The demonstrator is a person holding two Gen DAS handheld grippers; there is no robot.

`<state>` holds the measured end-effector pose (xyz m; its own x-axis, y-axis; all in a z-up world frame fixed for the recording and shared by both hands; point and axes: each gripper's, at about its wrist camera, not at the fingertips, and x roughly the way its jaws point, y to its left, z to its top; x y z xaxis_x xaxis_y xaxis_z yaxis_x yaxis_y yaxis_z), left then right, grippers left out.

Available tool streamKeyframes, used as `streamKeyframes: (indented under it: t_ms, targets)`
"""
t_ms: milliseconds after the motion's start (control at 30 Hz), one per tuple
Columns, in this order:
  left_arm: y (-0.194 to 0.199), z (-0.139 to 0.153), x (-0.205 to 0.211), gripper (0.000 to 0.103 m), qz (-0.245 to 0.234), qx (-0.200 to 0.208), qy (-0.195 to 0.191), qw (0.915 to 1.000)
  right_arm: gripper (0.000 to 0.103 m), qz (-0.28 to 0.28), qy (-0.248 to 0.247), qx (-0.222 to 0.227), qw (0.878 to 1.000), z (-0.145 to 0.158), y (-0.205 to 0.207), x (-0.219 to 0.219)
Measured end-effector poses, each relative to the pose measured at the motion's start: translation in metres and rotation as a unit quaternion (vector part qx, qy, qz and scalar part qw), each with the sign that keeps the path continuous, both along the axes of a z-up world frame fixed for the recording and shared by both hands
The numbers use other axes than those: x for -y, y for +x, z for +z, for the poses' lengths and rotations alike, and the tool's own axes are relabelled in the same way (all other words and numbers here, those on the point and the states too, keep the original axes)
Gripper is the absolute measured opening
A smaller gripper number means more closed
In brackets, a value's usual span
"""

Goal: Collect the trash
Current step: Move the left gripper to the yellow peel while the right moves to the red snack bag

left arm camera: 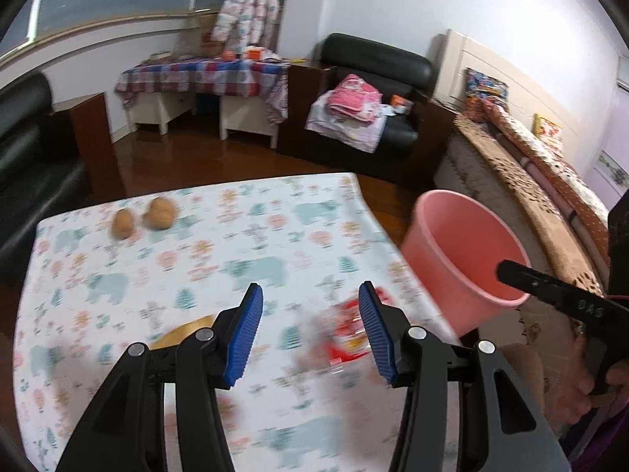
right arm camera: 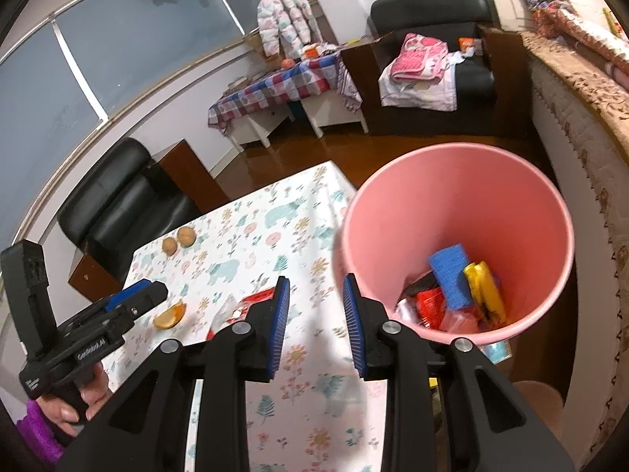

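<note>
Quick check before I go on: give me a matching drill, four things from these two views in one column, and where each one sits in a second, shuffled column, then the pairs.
Things:
1. blue sponge
2. two walnuts
3. orange peel
4. red wrapper

Places:
A. at the far side of the patterned table
B. inside the pink bin, among other trash
C. on the table just ahead of the left finger of the right gripper
D. on the table beside the left gripper

Pairs: 1-B, 2-A, 3-D, 4-C
</note>
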<state>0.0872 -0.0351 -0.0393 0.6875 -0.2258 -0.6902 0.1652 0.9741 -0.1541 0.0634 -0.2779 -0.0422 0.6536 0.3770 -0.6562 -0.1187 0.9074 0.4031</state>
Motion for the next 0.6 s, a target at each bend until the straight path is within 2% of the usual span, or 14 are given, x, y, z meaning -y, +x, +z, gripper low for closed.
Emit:
streamKeyframes:
  t_ms: [300,600]
  targets:
    - [-0.015,-0.021,-0.062,0.05,0.05,-0.024,0.01,0.9984,0.029,0.058,0.005,-0.035,0.998,-0.013,-0.001,-0.041]
    - [-0.015,-0.049,-0.08,0.05,0.057,-0.057,0.022,0.9965,0.029,0.091,-0.004,-0.063,0.994,-0.028,-0.003,-0.07]
